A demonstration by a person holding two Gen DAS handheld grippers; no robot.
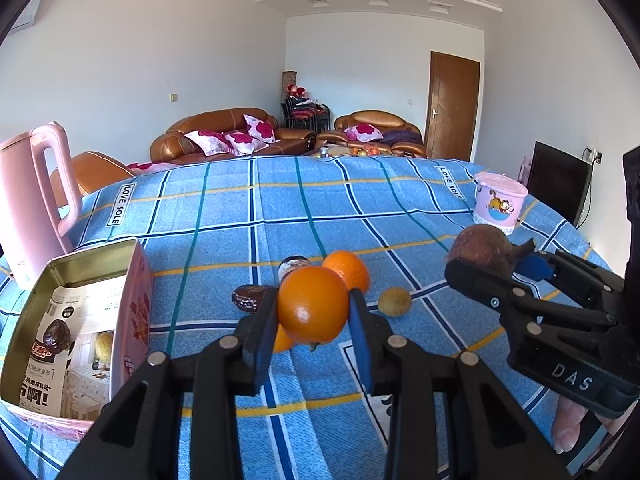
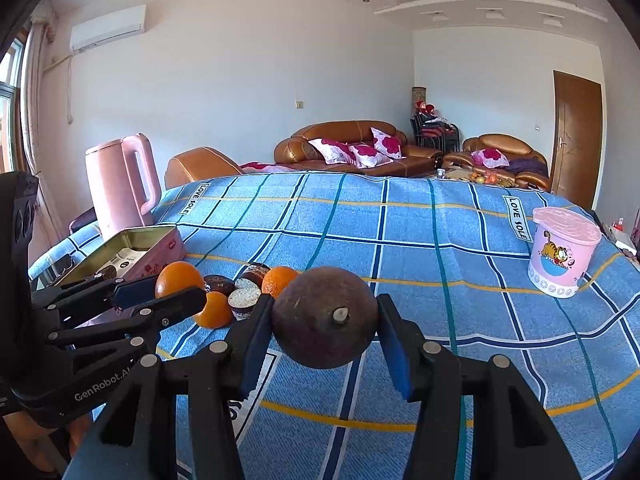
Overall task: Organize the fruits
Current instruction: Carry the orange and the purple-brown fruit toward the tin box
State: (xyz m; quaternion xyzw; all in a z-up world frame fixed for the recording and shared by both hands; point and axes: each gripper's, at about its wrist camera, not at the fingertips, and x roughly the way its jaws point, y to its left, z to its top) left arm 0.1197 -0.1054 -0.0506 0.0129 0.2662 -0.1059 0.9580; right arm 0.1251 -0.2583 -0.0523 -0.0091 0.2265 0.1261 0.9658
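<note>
An orange [image 1: 313, 307] is pinched in the left tongs [image 1: 314, 312] and a brown round fruit [image 2: 325, 317] in the right tongs [image 2: 326, 320], both held above the blue checked table [image 1: 280, 216]. Behind the held orange, a second orange [image 1: 349, 270], a small yellow-green fruit [image 1: 394, 301] and dark cakes [image 1: 250, 298] are seen on the cloth. Left of that orange an open tin [image 1: 76, 320] is set, with a pink kettle [image 1: 34, 208] behind it, and far right a lidded pink tub [image 1: 499, 207].

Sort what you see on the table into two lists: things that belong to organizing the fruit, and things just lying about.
Belongs to the job: held orange, brown fruit, loose oranges, small greenish fruit, open tin.

Lying about: kettle, tub, wrapped cakes.
</note>
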